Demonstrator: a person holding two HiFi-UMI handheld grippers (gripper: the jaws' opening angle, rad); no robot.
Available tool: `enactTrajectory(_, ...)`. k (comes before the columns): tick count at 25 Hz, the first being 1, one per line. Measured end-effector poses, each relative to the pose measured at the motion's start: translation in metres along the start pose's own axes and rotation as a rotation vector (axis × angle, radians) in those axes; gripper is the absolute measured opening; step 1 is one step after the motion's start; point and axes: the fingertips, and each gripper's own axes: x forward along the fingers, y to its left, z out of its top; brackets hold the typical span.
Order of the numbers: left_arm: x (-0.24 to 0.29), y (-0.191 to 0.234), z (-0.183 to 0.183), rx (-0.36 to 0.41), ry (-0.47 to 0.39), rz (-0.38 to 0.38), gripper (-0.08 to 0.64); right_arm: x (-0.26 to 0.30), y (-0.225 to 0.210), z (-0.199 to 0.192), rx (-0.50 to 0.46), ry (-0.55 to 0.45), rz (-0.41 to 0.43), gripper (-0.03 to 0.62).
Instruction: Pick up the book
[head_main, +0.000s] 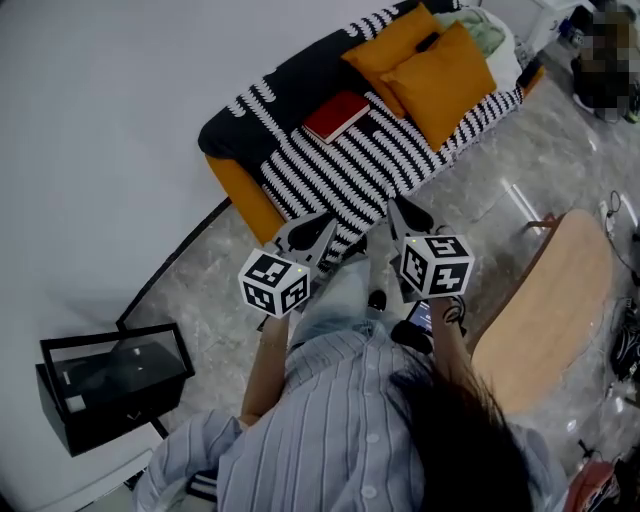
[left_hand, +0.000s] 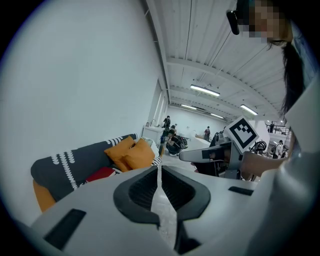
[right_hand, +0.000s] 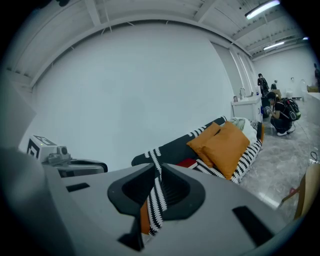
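My left gripper (head_main: 322, 230) and right gripper (head_main: 400, 215) are both closed tight with nothing between the jaws. I hold them side by side in front of me, tipped slightly downward and aimed at the sofa (head_main: 250, 200). The book (head_main: 337, 116) is red and closed. It lies flat on the striped seat beside the orange cushions (head_main: 430, 65), well apart from both grippers.
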Motion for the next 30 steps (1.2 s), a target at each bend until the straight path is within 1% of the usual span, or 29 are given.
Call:
enactTrajectory(6, 0.023, 0.009, 0.012, 0.005, -0.008, -0.012, 0.014, 0.016, -0.021, 0.012, -0.003, 0.008, -0.02, 0.051)
enactTrajectory(9, 0.034, 0.023, 0.01, -0.007, 0.012, -0.015, 0.014, 0.034, -0.03, 0.015, 0.004, 0.024, -0.028, 0.051)
enactTrajectory(12, 0.043, 0.046, 0.01, -0.026, 0.026, 0.0, 0.014, 0.055, -0.034, 0.017, -0.001, 0.05, -0.028, 0.051)
enactTrajectory(18, 0.066, 0.099, 0.032, -0.047, 0.012, 0.022, 0.014, 0.099, -0.038, 0.036, -0.013, 0.075, -0.027, 0.051)
enactTrajectory(23, 0.087, 0.138, 0.046, -0.067, 0.02, 0.01, 0.014, 0.136, -0.044, 0.05, -0.001, 0.097, -0.044, 0.051)
enactTrajectory(30, 0.114, 0.187, 0.056, -0.09, 0.036, -0.025, 0.014, 0.182, -0.045, 0.058, -0.009, 0.141, -0.068, 0.051)
